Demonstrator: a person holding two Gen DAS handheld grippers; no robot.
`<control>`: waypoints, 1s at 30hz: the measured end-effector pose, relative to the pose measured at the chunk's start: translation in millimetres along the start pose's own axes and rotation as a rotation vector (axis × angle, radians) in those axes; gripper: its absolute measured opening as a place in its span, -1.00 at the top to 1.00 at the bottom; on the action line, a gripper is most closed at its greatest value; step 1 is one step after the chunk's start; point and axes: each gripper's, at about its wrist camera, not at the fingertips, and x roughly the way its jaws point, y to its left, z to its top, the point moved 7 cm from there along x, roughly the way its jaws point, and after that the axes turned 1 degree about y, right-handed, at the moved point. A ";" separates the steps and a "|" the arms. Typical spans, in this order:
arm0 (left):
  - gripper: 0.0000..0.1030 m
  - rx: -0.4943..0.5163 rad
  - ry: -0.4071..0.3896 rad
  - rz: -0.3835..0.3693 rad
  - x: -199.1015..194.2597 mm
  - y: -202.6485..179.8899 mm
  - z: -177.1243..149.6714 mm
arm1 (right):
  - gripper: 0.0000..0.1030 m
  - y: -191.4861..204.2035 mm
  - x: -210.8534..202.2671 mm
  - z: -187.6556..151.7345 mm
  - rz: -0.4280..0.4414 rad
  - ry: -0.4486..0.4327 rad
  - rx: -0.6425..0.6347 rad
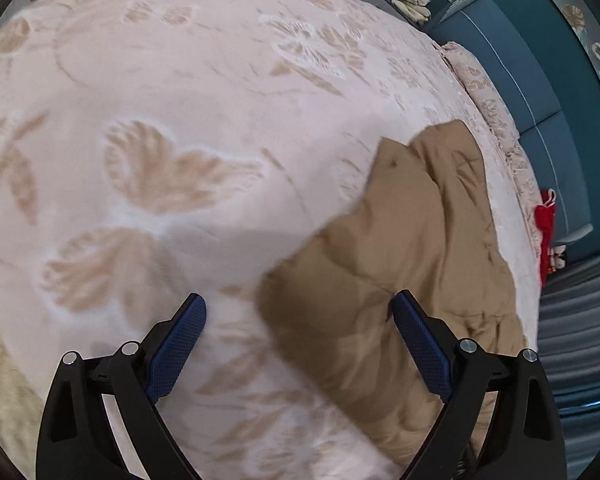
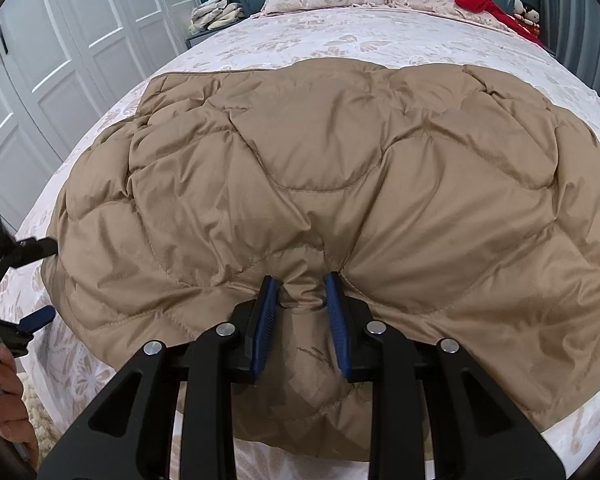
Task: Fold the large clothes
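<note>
two grippers: right gripper [image 2: 301, 286] clenched on tan quilted coat [image 2: 340, 152] hem; left gripper [image 1: 299, 316] released, needed coat's edge beneath it.

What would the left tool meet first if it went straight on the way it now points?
Probably the edge of the tan quilted jacket, or the pink floral bedspread right beside it. The open left tool straddles that edge, pointing down; depth is unclear.

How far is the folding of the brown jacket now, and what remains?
Done: the tan quilted jacket lies spread on the floral bedspread. In hand: the right gripper pinches a fold at its near edge; the left gripper is open over the jacket's side edge, holding nothing. Left: no neat fold shows yet, so the folding remains.
</note>
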 end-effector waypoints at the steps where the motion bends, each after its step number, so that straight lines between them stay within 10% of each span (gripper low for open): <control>1: -0.78 0.002 0.000 -0.023 2.4 -5.9 -0.6 | 0.51 -0.1 -0.2 -0.2 0.001 0.000 0.000; 8: -0.76 0.032 0.031 -0.084 22.6 -38.2 -11.2 | 0.51 -0.8 0.0 -0.4 0.004 -0.001 0.003; 13: 0.44 0.152 0.006 -0.092 4.7 -61.7 -8.6 | 0.50 -1.7 -1.4 1.0 0.020 0.015 0.035; 16: 0.74 0.230 0.008 -0.129 -19.0 -78.3 -6.7 | 0.48 -3.7 -4.0 3.4 0.042 0.036 0.071; 24: 0.81 0.406 -0.097 -0.082 -104.6 -98.6 -9.1 | 0.49 28.5 -41.3 -21.0 0.194 0.118 0.127; 30: 0.81 0.415 -0.122 -0.013 -132.3 -64.2 -0.5 | 0.71 24.3 -85.9 -38.7 0.126 0.084 0.075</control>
